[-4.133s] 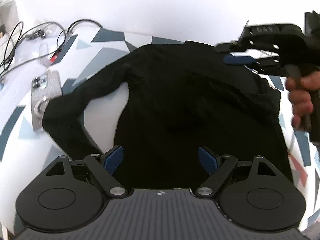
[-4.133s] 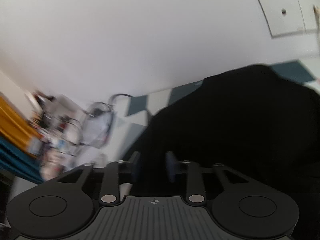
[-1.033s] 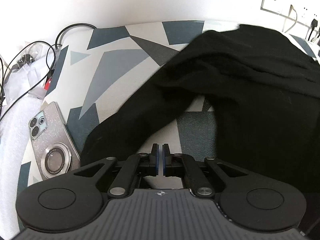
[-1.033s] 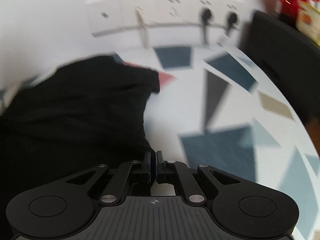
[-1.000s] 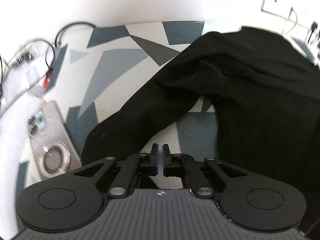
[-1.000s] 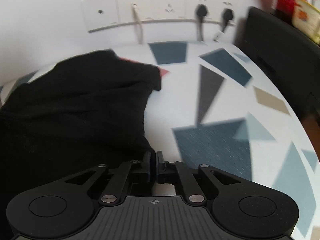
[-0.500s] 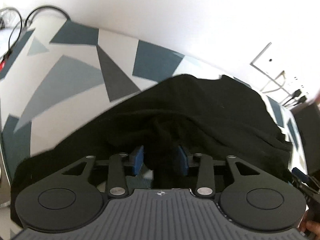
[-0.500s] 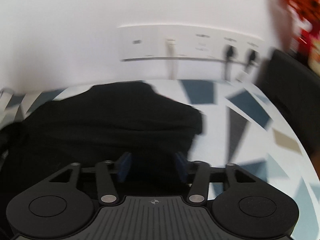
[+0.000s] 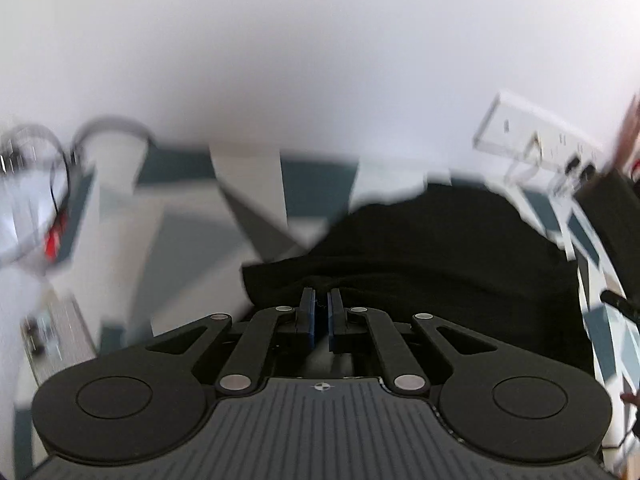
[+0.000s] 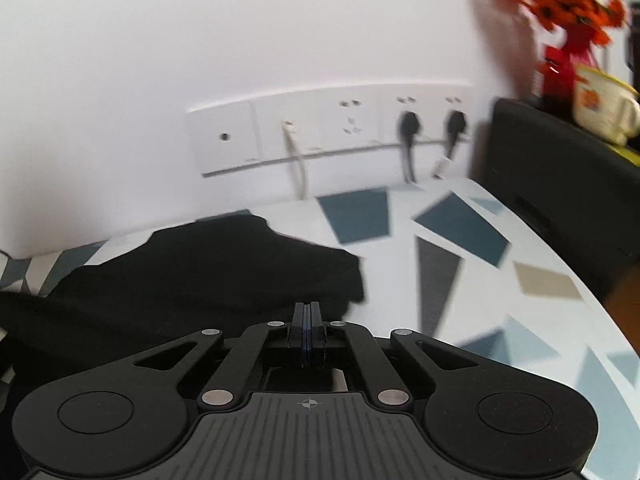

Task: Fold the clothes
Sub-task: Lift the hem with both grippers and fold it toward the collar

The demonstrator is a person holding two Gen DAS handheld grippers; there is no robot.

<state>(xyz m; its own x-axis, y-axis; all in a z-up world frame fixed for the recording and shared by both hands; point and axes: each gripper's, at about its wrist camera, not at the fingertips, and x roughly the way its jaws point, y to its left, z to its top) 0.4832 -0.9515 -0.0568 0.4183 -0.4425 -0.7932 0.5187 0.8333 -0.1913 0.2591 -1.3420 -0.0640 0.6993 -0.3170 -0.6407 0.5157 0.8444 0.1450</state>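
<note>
Black garment [image 9: 440,256] lies bunched on the patterned table [image 10: 460,248], near its wall edge. Left gripper [image 9: 321,312] has just closed, pinching a fabric fold; right gripper [image 10: 307,320] has just closed too, seemingly nipping the hem, probably to lift both corners together.

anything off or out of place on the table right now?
One oddity: a phone and a tangle of cables share the patterned tablecloth with the black garment, left of it, near the fold zone. Both views are blurred; no spill or damage visible.
</note>
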